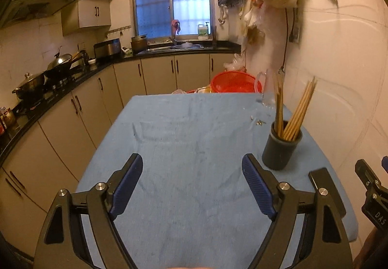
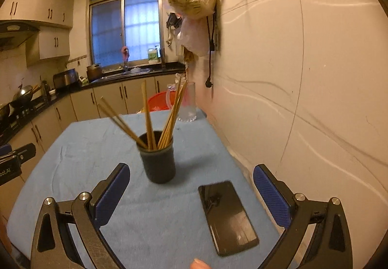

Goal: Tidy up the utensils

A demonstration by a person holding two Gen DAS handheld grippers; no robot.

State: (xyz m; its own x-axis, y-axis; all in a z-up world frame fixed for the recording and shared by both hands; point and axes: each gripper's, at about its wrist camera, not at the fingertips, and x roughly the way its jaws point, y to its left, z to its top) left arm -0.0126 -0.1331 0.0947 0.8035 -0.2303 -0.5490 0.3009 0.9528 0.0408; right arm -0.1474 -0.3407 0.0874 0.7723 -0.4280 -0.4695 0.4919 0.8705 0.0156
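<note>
**Chopsticks in the cup, both grippers empty**

Left wrist: left gripper gapes wide over wrinkled blue cloth; round dark cup of wooden chopsticks at two o'clock.

Right wrist: right gripper spread, empty; only here, a glossy phone at five o'clock of the cup.

Table under wrinkled blue cloth. On it: dark cylindrical cup of wooden chopsticks, black smartphone flat beside it, clear glass jug at far edge by the wall.
</note>
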